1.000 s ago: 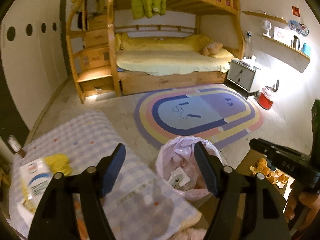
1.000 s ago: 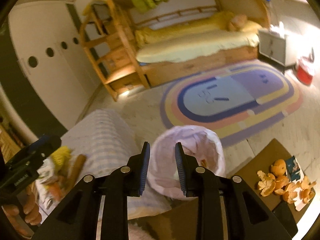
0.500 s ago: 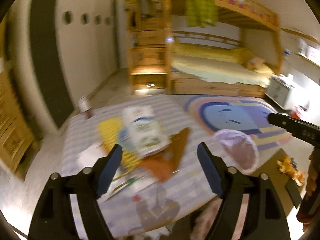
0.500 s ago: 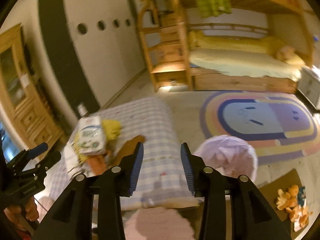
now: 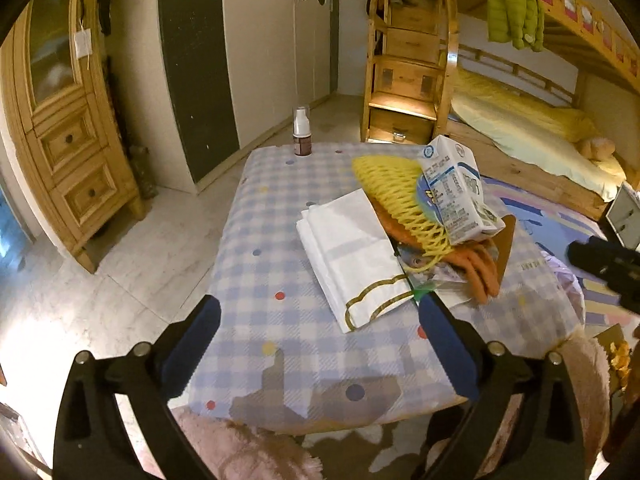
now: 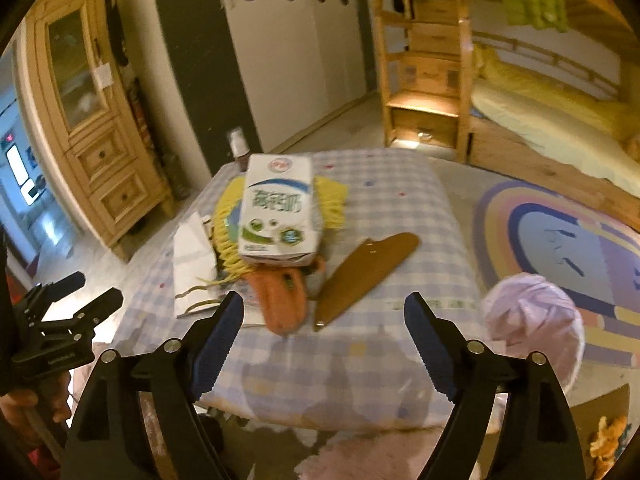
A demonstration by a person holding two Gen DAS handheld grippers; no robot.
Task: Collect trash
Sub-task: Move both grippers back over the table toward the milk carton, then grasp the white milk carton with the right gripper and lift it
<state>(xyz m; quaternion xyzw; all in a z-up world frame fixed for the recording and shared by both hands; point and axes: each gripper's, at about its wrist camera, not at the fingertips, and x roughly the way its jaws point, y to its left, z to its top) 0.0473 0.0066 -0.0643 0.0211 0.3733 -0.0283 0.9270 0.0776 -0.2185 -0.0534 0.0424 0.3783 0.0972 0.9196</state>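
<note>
A pile of trash lies on the checked tablecloth [image 5: 280,272]: a white milk carton [image 5: 456,192] [image 6: 278,208] on yellow foam netting [image 5: 396,196] [image 6: 332,196], an orange glove [image 5: 476,268] [image 6: 282,300], a white paper bag [image 5: 352,256] [image 6: 190,256] and a brown flat piece [image 6: 360,276]. The pink-lined trash bin [image 6: 532,320] [image 5: 568,284] stands on the floor right of the table. My left gripper [image 5: 318,344] is open and empty over the table's near edge. My right gripper [image 6: 324,340] is open and empty, just short of the glove.
A small brown bottle [image 5: 301,132] [image 6: 239,148] stands at the table's far corner. Orange peels [image 6: 608,436] lie on cardboard on the floor at right. A wooden cabinet [image 5: 68,128] stands left, a bunk bed [image 5: 520,120] and rug [image 6: 560,240] beyond.
Both grippers have swung left from the trash bin to face the table and its pile. The right gripper's jaws have opened wide; the left stays open.
</note>
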